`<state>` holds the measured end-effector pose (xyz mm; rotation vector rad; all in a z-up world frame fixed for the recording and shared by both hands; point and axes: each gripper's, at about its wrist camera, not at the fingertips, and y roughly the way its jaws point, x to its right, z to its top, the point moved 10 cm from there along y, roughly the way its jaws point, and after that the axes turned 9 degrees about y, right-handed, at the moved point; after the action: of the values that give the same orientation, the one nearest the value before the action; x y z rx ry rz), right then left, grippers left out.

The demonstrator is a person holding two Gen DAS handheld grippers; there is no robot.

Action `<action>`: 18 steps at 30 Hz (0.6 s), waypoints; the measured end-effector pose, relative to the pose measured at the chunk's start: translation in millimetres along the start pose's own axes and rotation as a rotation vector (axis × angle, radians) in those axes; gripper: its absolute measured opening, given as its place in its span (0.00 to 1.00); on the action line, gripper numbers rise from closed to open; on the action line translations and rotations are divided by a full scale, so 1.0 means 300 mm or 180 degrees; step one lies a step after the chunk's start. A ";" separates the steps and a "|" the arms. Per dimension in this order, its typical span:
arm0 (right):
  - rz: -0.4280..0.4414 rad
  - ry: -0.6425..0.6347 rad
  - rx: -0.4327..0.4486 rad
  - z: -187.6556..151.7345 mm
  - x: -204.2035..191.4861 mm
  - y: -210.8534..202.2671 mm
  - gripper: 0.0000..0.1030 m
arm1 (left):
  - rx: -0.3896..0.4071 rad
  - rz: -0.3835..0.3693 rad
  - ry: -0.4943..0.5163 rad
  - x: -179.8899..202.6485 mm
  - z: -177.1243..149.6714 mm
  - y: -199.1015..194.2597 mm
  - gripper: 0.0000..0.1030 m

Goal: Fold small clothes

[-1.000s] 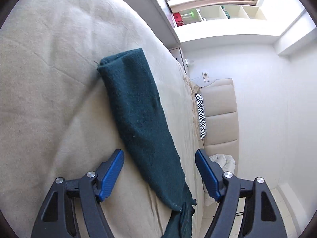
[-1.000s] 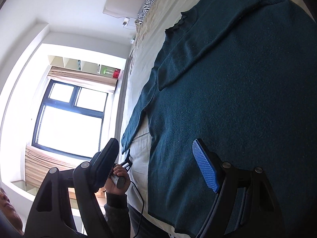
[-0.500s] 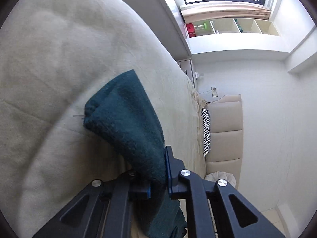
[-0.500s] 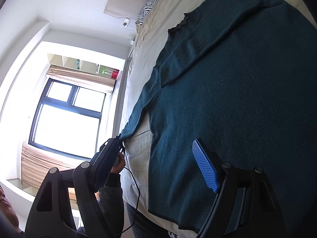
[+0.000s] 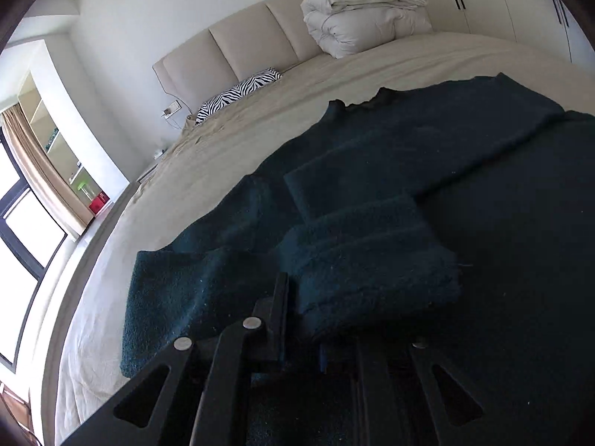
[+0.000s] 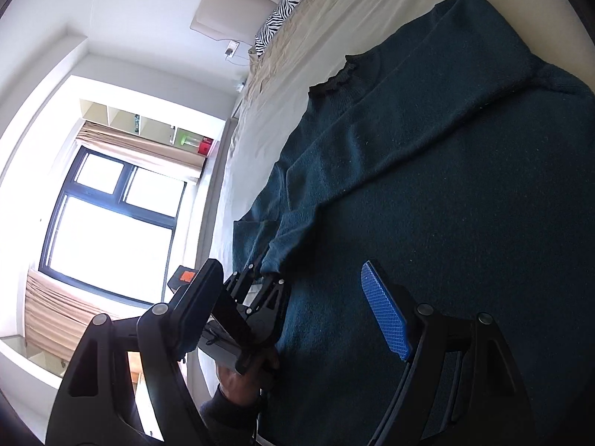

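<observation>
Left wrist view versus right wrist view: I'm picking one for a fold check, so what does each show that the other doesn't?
Only the left wrist view shows the rolled white duvet at the headboard and the sleeve cuff clamped close up in the left tongs.

Only the right wrist view shows the person's hand holding those tongs, the whole window, and the open right tongs with nothing between them.

Both show the dark green sweater on the bed and the zebra pillow.
</observation>
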<state>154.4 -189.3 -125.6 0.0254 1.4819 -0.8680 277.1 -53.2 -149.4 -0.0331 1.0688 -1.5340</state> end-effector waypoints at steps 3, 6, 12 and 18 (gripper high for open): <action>0.0050 -0.0012 -0.0178 0.037 -0.023 0.108 0.75 | 0.0086 0.0013 -0.0067 -0.022 -0.029 -0.029 0.17; 0.0083 0.0100 -0.0332 0.065 -0.025 0.240 0.75 | 0.0090 -0.0027 -0.0178 -0.052 -0.060 -0.032 0.21; 0.0057 0.0457 -0.0612 0.050 0.027 0.462 0.73 | 0.0151 0.0019 -0.0248 -0.081 -0.073 -0.043 0.27; 0.0146 0.0601 -0.0676 0.029 0.007 0.519 0.58 | 0.0155 -0.0008 -0.0519 -0.132 -0.100 -0.045 0.29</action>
<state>241.6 -84.7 -201.8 -0.0165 1.7379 -0.6816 261.6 -5.6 -137.3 -0.1239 0.9025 -1.5315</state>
